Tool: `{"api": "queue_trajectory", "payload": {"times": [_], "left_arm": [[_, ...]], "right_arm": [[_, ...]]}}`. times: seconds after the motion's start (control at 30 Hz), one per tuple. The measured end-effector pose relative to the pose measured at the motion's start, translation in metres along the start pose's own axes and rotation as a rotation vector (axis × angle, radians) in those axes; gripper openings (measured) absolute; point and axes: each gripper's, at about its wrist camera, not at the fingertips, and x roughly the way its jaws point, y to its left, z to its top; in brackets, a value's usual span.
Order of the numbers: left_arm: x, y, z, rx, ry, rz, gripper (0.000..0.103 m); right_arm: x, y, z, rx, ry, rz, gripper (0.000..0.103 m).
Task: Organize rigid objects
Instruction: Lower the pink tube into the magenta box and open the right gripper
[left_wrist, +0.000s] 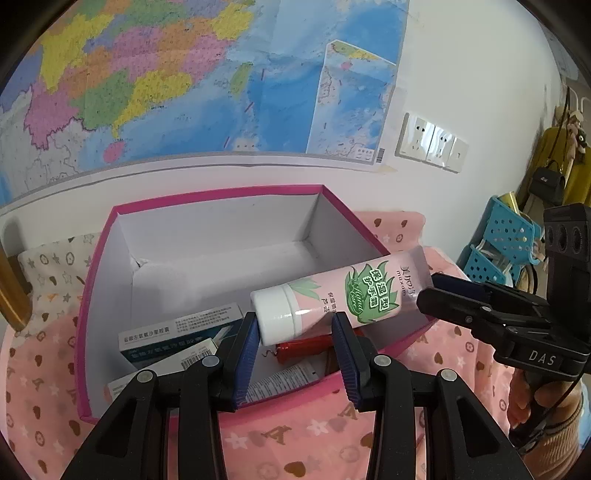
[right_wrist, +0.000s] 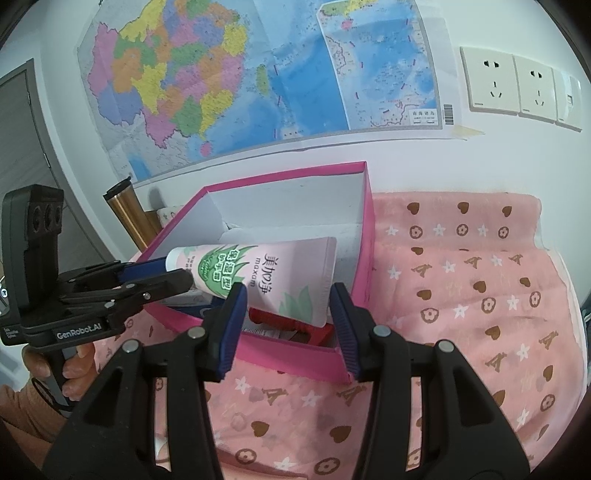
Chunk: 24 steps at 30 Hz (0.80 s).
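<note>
Glossy pink hand-cream tube (left_wrist: 343, 295), white ribbed cap, held tilted above the rigid pink cardboard box (right_wrist: 364, 229). Cap end clamped in the left gripper (left_wrist: 295, 328); flat crimped end pinched by the right gripper (right_wrist: 286, 295). Inside the box: 2 flat cartons (left_wrist: 177, 332), a red cylinder (left_wrist: 303, 347). Soft patterned pink cloth (right_wrist: 461, 295) underneath.

The red cylindrical item (left_wrist: 306, 347) at the lower centre of the left wrist view lies mostly hidden beneath the pink hand-cream tube (left_wrist: 343, 295). The print on the white and teal medicine cartons (left_wrist: 177, 338) is too small to read. The gold metal cylinder (left_wrist: 13, 295) is cut off at the left edge.
</note>
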Motion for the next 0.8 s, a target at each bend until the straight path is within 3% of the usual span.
{"api": "queue_trajectory", "payload": {"times": [0.8], "left_arm": [[0.019, 0.005, 0.002, -0.020, 0.041, 0.003, 0.040]], "right_arm": [[0.012, -0.005, 0.003, 0.008, 0.037, -0.021, 0.049]]}}
